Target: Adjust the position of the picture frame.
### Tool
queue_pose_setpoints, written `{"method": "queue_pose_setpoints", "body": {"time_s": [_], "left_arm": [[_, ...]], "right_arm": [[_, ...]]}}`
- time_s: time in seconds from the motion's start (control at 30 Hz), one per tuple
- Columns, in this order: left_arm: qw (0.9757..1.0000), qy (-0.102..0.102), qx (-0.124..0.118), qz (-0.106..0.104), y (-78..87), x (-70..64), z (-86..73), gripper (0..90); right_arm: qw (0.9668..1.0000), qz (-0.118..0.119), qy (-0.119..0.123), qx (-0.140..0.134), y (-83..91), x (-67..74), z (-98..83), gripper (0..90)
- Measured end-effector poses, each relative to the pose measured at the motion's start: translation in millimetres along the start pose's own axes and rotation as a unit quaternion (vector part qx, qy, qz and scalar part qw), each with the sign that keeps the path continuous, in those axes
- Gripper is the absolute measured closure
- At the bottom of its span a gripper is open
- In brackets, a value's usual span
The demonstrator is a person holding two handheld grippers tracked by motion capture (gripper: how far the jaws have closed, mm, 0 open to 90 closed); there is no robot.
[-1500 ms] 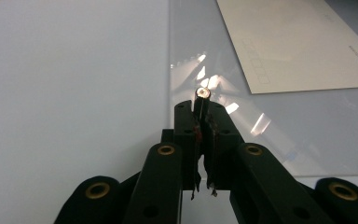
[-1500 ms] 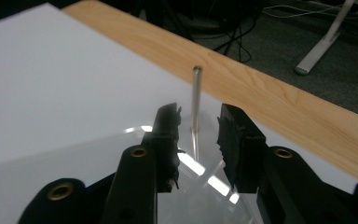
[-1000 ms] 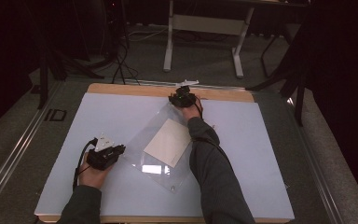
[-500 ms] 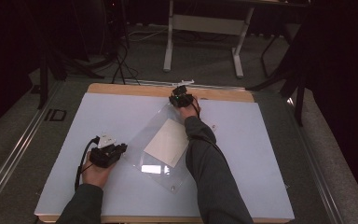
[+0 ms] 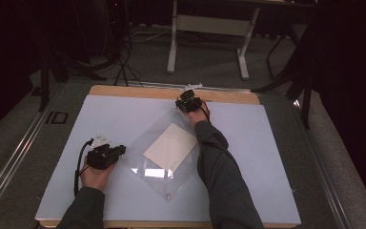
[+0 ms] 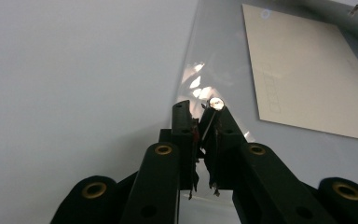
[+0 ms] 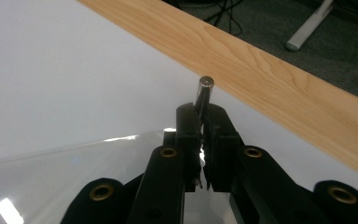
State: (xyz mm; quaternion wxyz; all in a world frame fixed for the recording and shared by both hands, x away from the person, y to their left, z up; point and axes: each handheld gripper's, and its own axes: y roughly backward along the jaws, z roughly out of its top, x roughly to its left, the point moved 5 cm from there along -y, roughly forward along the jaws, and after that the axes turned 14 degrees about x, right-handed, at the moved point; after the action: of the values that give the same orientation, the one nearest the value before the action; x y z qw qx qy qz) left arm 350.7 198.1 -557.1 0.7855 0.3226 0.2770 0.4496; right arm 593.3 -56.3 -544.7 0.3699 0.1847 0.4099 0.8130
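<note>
A clear plastic sheet (image 5: pixel 147 169) lies cornerwise on the pale table mat (image 5: pixel 100 119) with a cream card (image 5: pixel 170 146) on it. My left gripper (image 5: pixel 122 150) is at the sheet's left corner. In the left gripper view, this gripper (image 6: pixel 200 109) is shut on that corner and its small metal stud (image 6: pixel 216 103). Its jaws have just been opening a little, with the stud still between them. My right gripper (image 5: pixel 182 101) is at the far corner. In the right gripper view, it (image 7: pixel 203 114) is shut on an upright metal pin (image 7: pixel 205 86) at the sheet's (image 7: pixel 74 172) tip.
The mat ends at a wooden table edge (image 7: pixel 270 79) just beyond the right gripper. Another small stud (image 5: pixel 168 194) sits at the sheet's near corner. Desk legs (image 5: pixel 173 43) and cables (image 5: pixel 121 62) are on the floor behind the table.
</note>
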Motion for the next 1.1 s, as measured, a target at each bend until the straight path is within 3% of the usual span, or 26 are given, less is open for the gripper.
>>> {"method": "queue_pose_setpoints", "body": {"time_s": [0.17,0.23,0.3,0.4,0.53,0.6,0.7,0.77,0.9,1.1], "left_arm": [[1.0,0.001,-0.003,0.005,-0.7,-1.0,-0.5,82.3],[1.0,0.001,-0.002,0.003,-0.9,-0.8,-0.5,81.9],[1.0,0.0,0.0,0.007,-0.6,-1.4,-0.7,81.8],[0.9999,-0.001,-0.002,0.013,-1.8,-1.7,-0.1,81.4],[0.9998,0.001,-0.003,0.019,-2.2,-3.0,0.8,82.3],[1.0,-0.004,-0.004,0.008,-1.0,-3.6,0.4,82.8],[0.9997,0.011,-0.02,-0.007,2.8,-2.5,3.0,82.4],[0.9996,0.013,-0.024,-0.007,5.3,-1.4,5.2,82.1],[0.9995,0.017,-0.024,-0.011,5.3,0.3,5.8,81.8],[0.9991,0.027,-0.03,-0.013,7.1,3.9,9.0,81.5]], "right_arm": [[0.9986,0.024,-0.039,-0.028,-8.5,-0.9,1.8,78.2],[0.9986,0.013,-0.047,-0.022,-15.5,3.8,2.4,76.0],[0.9987,0.004,-0.048,-0.019,-19.0,4.1,2.7,79.6],[0.9982,0.009,-0.058,-0.008,-22.7,0.7,-0.2,83.5],[0.9988,-0.012,-0.048,0.006,-22.3,3.2,1.5,85.3],[0.999,-0.01,-0.041,0.015,-20.9,2.7,1.3,85.5],[0.9993,-0.004,-0.028,0.023,-15.0,0.5,-2.4,85.7],[0.9995,0.004,-0.025,0.022,-8.4,-2.1,-4.7,85.7],[0.9997,-0.003,-0.007,0.021,5.7,-4.1,-8.5,85.8],[0.9996,0.0,0.005,0.027,21.8,-7.0,-28.2,85.8]]}}
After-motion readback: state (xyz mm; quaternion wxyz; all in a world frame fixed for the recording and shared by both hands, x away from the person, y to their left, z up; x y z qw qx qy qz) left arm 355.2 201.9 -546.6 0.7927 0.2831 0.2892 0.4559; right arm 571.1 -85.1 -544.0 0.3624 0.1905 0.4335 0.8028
